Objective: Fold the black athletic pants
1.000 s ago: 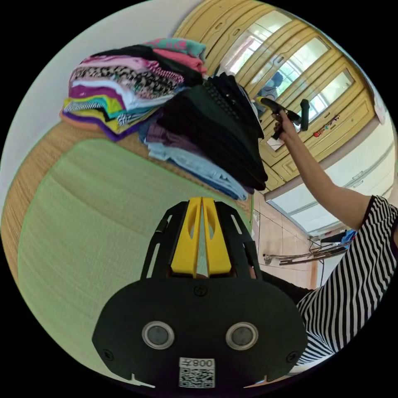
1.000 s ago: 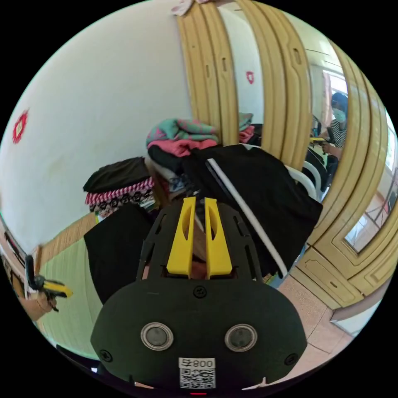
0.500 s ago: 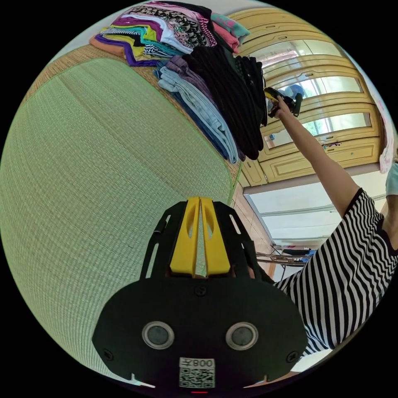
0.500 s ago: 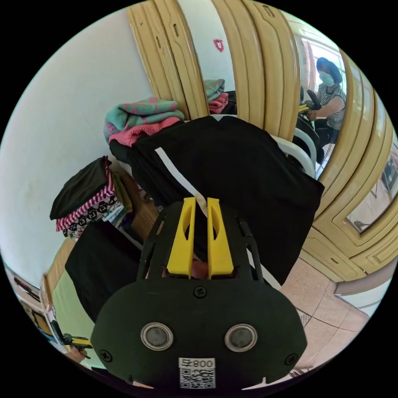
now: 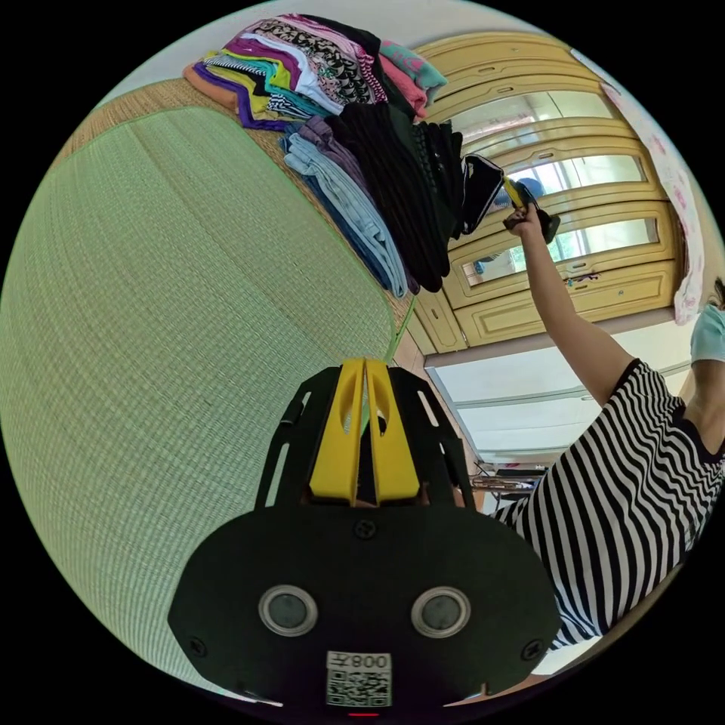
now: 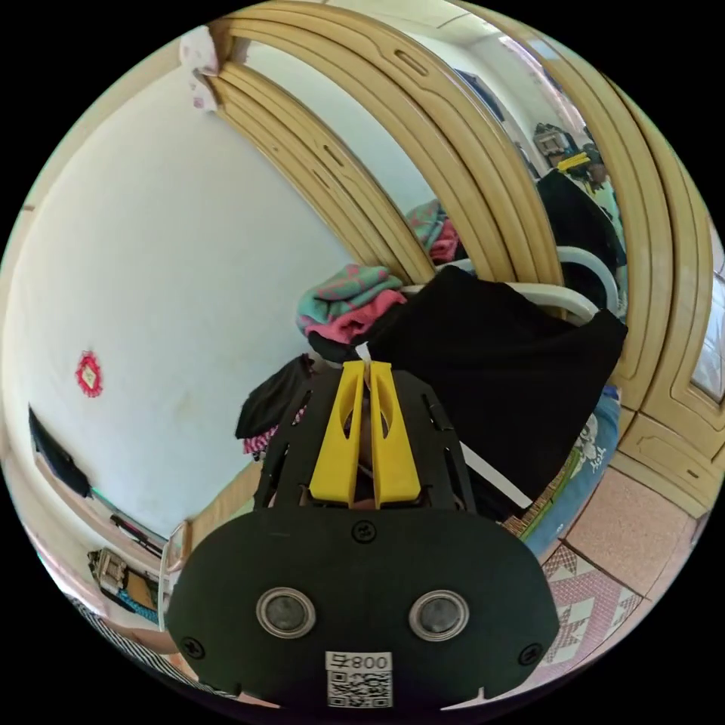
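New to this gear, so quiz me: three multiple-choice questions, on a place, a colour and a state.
1. The stacks of folded colourful clothes lie: A in a drawer; B along the green woven mat's edge; C in a basket.
2. The left gripper's plastic fingers are: A yellow; B red; C white.
3. The right gripper is: A wide open; B lying down; C shut on the black white-striped athletic pants.
Answers: B, stacks border the mat; A, both show yellow; C, its fingers pinch the fabric.

right gripper (image 6: 361, 370) | now clamps black pants (image 6: 498, 377) | lifted off stack (image 5: 393, 189)
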Demonstrator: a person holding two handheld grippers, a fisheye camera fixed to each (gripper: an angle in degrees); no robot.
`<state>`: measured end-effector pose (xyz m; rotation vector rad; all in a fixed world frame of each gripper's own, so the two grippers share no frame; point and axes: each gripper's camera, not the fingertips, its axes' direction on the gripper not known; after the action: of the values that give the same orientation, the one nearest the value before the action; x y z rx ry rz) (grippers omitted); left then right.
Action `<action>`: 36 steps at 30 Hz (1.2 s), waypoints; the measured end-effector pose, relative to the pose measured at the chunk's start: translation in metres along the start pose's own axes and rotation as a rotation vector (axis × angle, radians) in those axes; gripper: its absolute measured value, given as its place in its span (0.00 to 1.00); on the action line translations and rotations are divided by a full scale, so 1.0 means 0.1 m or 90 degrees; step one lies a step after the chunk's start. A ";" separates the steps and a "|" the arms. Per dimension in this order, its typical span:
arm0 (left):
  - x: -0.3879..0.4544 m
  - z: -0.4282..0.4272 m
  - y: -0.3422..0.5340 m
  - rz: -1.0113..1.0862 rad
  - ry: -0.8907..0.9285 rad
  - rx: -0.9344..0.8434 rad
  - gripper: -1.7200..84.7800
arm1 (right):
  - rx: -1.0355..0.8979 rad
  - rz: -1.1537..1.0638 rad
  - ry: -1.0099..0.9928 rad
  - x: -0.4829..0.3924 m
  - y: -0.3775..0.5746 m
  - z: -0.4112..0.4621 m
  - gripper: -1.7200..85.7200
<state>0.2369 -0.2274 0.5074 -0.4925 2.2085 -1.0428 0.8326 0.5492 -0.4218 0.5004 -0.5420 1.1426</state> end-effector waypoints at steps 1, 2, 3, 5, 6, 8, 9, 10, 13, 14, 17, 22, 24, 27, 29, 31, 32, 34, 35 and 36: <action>0.19 -0.12 -0.01 -0.001 0.007 0.012 0.02 | 0.003 -0.020 -0.031 -0.11 0.04 -0.12 0.03; 0.29 -0.18 -0.02 -0.001 0.009 0.018 0.02 | 0.004 -0.030 -0.044 -0.17 0.07 -0.18 0.03; 0.48 -0.29 -0.02 0.000 0.013 0.031 0.02 | 0.004 -0.049 -0.063 -0.30 0.11 -0.29 0.03; 0.80 -0.48 -0.03 0.007 0.018 0.047 0.02 | 0.002 -0.081 -0.084 -0.51 0.19 -0.44 0.03; 1.02 -0.60 -0.03 0.013 0.020 0.059 0.02 | 0.005 -0.104 -0.102 -0.65 0.26 -0.55 0.03; 1.35 -0.80 -0.02 0.022 0.022 0.077 0.02 | 0.011 -0.129 -0.142 -0.87 0.35 -0.71 0.03; 1.58 -0.93 0.00 0.026 0.024 0.091 0.02 | 0.018 -0.149 -0.172 -1.02 0.40 -0.83 0.03; 1.80 -1.08 0.02 0.031 0.027 0.106 0.02 | 0.023 -0.167 -0.199 -1.18 0.46 -0.95 0.03; 2.34 -1.44 0.11 0.043 0.028 0.146 0.02 | 0.028 -0.219 -0.265 -1.62 0.60 -1.22 0.03; 2.45 -1.52 0.13 0.044 0.028 0.155 0.02 | 0.028 -0.228 -0.278 -1.71 0.64 -1.27 0.03; 2.99 -1.92 0.23 0.060 0.026 0.205 0.03 | 0.028 -0.250 -0.373 -2.06 0.82 -1.47 0.03; 3.97 -2.65 0.38 0.092 0.016 0.317 0.05 | -0.007 -0.303 -0.492 -2.71 1.27 -1.64 0.03; 4.32 -2.85 0.42 0.108 0.003 0.348 0.06 | -0.035 -0.321 -0.529 -2.94 1.45 -1.61 0.03; 4.82 -3.13 0.49 0.115 -0.023 0.391 0.10 | -0.064 -0.332 -0.595 -3.27 1.77 -1.54 0.03; 5.09 -3.31 0.58 0.108 -0.047 0.427 0.12 | -0.087 -0.331 -0.619 -3.44 1.95 -1.46 0.03; 5.46 -3.52 0.71 0.102 -0.103 0.463 0.14 | -0.123 -0.339 -0.637 -3.66 2.18 -1.32 0.03; 5.54 -3.57 0.73 0.097 -0.122 0.467 0.15 | -0.133 -0.339 -0.644 -3.71 2.24 -1.28 0.03; 5.83 -3.74 0.78 0.072 -0.177 0.492 0.17 | -0.166 -0.342 -0.677 -3.88 2.44 -1.13 0.03; 5.89 -3.78 0.78 0.065 -0.181 0.499 0.17 | -0.173 -0.345 -0.681 -3.93 2.49 -1.10 0.03; 5.99 -3.86 0.76 0.061 -0.186 0.504 0.18 | -0.186 -0.350 -0.685 -4.01 2.58 -1.03 0.03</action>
<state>-0.4673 -0.3101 0.4013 -0.1577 1.3935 -1.5540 0.4794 0.4168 -0.7301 0.9289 -1.3683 0.1761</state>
